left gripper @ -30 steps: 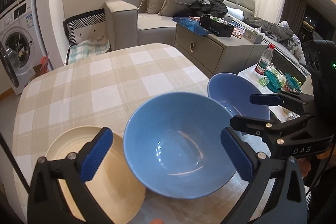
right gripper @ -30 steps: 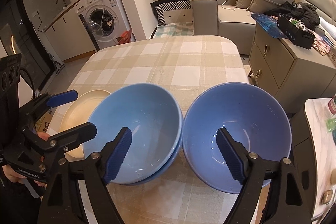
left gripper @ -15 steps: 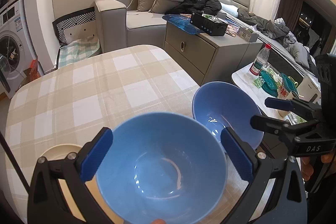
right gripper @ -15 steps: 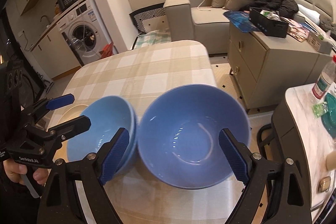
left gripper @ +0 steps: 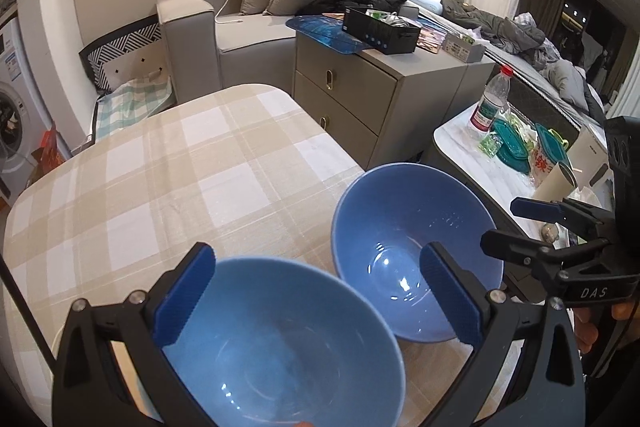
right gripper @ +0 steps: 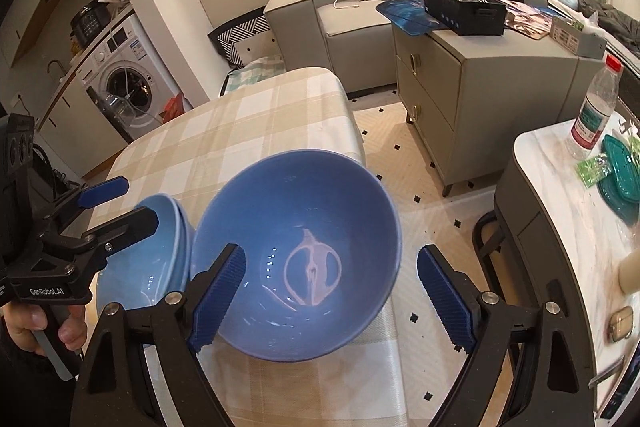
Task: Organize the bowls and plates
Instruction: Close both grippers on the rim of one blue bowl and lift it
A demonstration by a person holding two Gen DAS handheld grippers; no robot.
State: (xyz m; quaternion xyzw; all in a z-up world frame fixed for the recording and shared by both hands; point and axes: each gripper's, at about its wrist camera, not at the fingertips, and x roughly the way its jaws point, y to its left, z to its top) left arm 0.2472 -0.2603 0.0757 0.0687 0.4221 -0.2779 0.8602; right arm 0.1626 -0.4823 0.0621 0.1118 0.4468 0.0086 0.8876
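Two blue bowls sit on the checked bench: a darker bowl (right gripper: 298,255) at the bench's right edge, its rim reaching out past the cloth toward the floor, and a lighter stack of bowls (right gripper: 160,251) touching it on the left. A second ago both views also showed a cream plate left of the stack; now it has dropped out of sight, and both bowls have slid toward the lower part of the frames. The right hand-held gripper (right gripper: 326,293) has its blue pads spread wide, one over the darker bowl's near-left rim and one outside its right rim, neither pressing on it. The left hand-held gripper (left gripper: 316,297) is likewise spread apart, straddling the top bowl of the stack without clamping it. The far half of the bench (left gripper: 168,163) lies bare. To the right, a strip of patterned floor (right gripper: 424,171) separates the bench from a grey cabinet (right gripper: 472,87) and a white side table (right gripper: 568,211) carrying a bottle (right gripper: 596,107).
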